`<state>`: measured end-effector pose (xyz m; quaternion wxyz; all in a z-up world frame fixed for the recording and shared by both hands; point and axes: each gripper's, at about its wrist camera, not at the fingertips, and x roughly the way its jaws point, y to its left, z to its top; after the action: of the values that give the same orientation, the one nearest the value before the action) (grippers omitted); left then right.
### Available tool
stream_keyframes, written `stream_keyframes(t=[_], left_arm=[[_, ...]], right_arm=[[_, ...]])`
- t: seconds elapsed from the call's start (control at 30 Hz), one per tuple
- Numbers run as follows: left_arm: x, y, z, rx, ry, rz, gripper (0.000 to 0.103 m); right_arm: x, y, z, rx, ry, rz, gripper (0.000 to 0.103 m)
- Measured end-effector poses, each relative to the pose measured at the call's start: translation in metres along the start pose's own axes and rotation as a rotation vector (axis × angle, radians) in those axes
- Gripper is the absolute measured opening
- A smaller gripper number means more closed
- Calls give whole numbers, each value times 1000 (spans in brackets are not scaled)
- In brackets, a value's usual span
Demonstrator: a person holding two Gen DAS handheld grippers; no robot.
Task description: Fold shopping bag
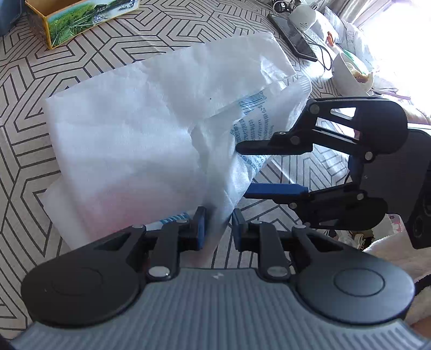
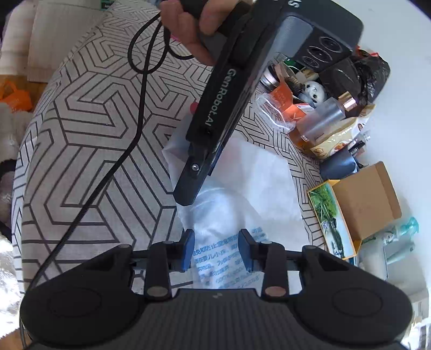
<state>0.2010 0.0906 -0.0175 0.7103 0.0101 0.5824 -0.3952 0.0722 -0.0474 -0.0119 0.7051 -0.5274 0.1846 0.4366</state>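
Observation:
A white shopping bag with blue print lies crumpled on the geometric-patterned cloth. My left gripper is shut on a raised strip of the bag's near edge, which fills the narrow gap between its blue pads. From the right, my right gripper straddles the printed flap with its jaws apart, not pressing it. In the right wrist view the right gripper stands open over the bag's blue text. The left gripper, held by a hand, points down onto the bag.
An open cardboard box with a landscape picture stands beyond the bag. A dark phone and a white bowl lie at the far right. Bottles and packets crowd one edge. A black cable trails across the cloth.

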Motion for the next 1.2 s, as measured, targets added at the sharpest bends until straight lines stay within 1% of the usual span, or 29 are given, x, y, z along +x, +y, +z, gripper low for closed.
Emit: stream_keyframes(t=[0.07, 0.13, 0.2, 0.23, 0.27, 0.3, 0.37, 0.4, 0.43, 0.5, 0.53, 0.57, 0.6, 0.73, 0.77, 0.8, 0.83, 0.87, 0.93, 0.97, 1.0, 1.03, 1.1, 1.17, 1.2], left_arm=[[2, 1, 2, -2, 4, -12, 20], [3, 1, 3, 4, 8, -16, 20], [4, 0, 5, 13, 14, -16, 20], [4, 1, 5, 13, 14, -17, 20], [3, 1, 5, 13, 13, -17, 20], [2, 1, 4, 19, 6, -16, 21], [-2, 2, -1, 32, -12, -17, 22], [-6, 1, -4, 50, -24, -16, 23], [-10, 0, -7, 64, -35, -9, 24], [-21, -3, -15, 105, -76, 28, 33], [-25, -4, -19, 125, -94, 41, 35], [-30, -5, -22, 143, -112, 54, 39], [-33, -9, -25, 177, -127, 71, 45], [-35, -24, -31, 295, -145, 137, 56], [-35, -29, -32, 335, -154, 153, 61], [-34, -32, -32, 358, -160, 160, 67], [-33, -35, -32, 379, -164, 167, 68], [-31, -34, -31, 385, -148, 161, 68], [-27, -32, -28, 392, -110, 144, 64], [-23, -29, -26, 364, -88, 116, 54], [-19, -26, -24, 332, -66, 85, 39], [-17, -23, -24, 302, -55, 77, 32], [-15, -17, -25, 238, -46, 58, 25], [-15, -6, -26, 141, -43, 26, 24], [-15, 2, -26, 88, -41, -3, 23]], right_arm=[[-4, 0, 2, -53, -21, 7, 48], [-2, 0, 5, -94, -12, 10, 49], [9, -2, 6, -124, 32, 40, 48], [12, -4, 6, -114, 44, 63, 44], [15, -10, 5, -70, 45, 106, 40], [17, -19, 4, -6, 54, 149, 37], [20, -34, 1, 125, 64, 232, 17], [24, -47, -5, 243, 59, 294, 15], [25, -53, -10, 301, 54, 315, 15], [31, -70, -25, 481, 38, 379, 15], [35, -78, -32, 561, 32, 415, 16], [38, -86, -40, 641, 27, 451, 16], [41, -95, -47, 722, 22, 490, 16], [68, -132, -82, 1045, 32, 706, 12], [75, -140, -91, 1121, 39, 763, 12], [82, -144, -100, 1185, 47, 825, 11], [88, -146, -107, 1231, 54, 873, 11], [92, -147, -111, 1267, 56, 906, 10], [96, -143, -121, 1319, 72, 989, 10], [98, -141, -124, 1331, 81, 1025, 8], [97, -140, -122, 1311, 93, 1037, 7], [97, -139, -120, 1297, 102, 1039, 7], [94, -140, -115, 1268, 125, 1033, 7], [92, -141, -111, 1254, 139, 1021, 7], [90, -141, -111, 1258, 140, 1016, 7]])
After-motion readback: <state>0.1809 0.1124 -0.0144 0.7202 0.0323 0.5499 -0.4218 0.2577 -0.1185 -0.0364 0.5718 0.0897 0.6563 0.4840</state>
